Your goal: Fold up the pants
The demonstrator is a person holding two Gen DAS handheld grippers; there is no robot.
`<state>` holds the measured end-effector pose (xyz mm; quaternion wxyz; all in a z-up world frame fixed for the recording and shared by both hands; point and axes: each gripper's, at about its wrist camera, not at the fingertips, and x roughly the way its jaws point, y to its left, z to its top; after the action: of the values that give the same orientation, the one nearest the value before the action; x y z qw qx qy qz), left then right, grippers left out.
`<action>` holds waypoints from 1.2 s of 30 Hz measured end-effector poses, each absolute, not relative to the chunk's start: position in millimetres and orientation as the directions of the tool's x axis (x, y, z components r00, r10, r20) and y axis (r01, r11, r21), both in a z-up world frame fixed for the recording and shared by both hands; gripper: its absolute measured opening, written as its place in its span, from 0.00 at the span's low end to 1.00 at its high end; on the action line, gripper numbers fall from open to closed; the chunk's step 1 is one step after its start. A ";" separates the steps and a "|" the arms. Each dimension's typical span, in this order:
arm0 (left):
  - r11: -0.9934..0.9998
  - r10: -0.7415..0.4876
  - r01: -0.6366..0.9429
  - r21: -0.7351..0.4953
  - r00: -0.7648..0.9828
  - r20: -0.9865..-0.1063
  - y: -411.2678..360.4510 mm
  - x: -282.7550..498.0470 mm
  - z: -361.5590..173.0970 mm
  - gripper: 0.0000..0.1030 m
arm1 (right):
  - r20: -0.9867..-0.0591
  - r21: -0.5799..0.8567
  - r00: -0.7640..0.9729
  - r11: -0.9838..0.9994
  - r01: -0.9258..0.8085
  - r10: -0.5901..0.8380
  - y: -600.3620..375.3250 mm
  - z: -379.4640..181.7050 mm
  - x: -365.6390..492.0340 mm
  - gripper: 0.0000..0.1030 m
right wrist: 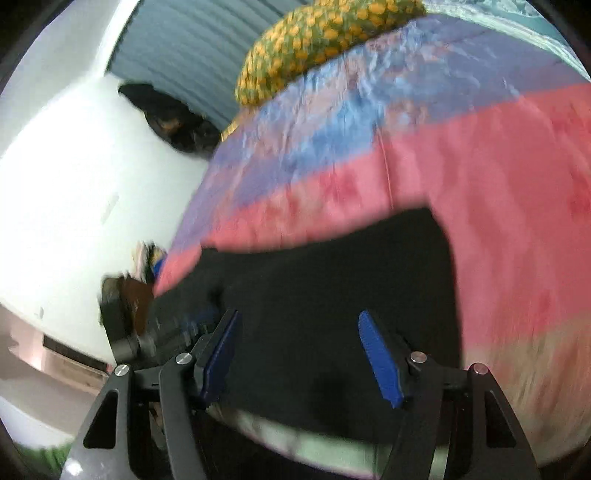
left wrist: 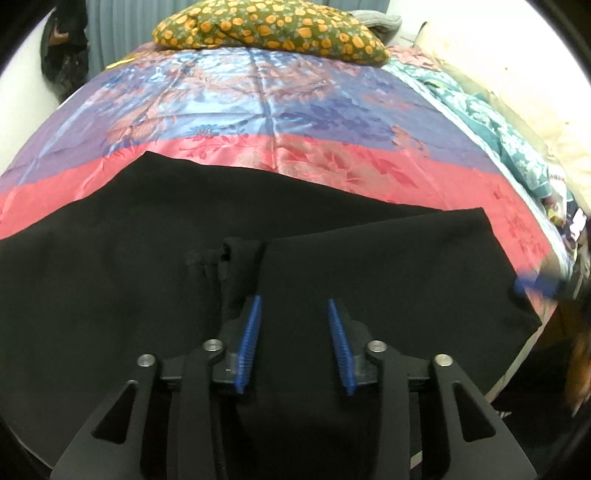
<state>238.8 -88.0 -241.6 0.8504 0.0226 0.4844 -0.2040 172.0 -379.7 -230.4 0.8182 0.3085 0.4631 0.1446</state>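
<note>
The black pants [left wrist: 147, 258] are lying flat on the near part of the bed [left wrist: 258, 110]. The left tool [left wrist: 294, 306] is hovering released over their near edge. The right tool [right wrist: 297, 321] is also spreading wide above the pants' [right wrist: 314, 277] right end.

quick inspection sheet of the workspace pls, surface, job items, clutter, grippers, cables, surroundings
surface: bed under a satin bedspread, blue centre, pink border
job's things: black pants lying on the pink border at the near edge, one layer lapped over another
clutter: orange-dotted pillow at the far end; teal patterned cloth along the side
grippers: left gripper open above the pants; right gripper open above the pants, view blurred
cables: nothing seen
surroundings: white wall, grey-blue curtain, dark bag beside the bed
</note>
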 end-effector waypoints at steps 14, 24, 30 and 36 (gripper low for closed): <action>0.957 -0.151 0.288 0.020 0.561 -0.814 -117.3 259.5 -237.2 0.90 | -0.796 0.006 0.599 0.988 0.157 -0.090 -494.8 -223.1 243.7 0.90; 0.973 -0.090 0.224 0.058 0.598 -0.796 -115.0 258.2 -256.0 1.00 | -0.816 0.089 0.578 0.983 0.158 -0.019 -583.4 -280.8 281.6 1.00; 0.975 -0.099 0.220 0.041 0.587 -0.804 -114.4 260.5 -258.4 1.00 | -0.826 -0.021 0.554 0.988 0.152 -0.102 -563.7 -284.3 281.0 1.00; 0.975 -0.090 0.216 0.049 0.589 -0.803 -114.8 258.7 -259.2 1.00 | -0.827 0.002 0.556 0.988 0.155 -0.086 -567.5 -286.4 281.8 1.00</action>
<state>258.7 -114.8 -259.2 0.8884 0.0709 0.4453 -0.0861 281.8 -567.5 -286.4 0.8812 0.0372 0.4663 -0.0683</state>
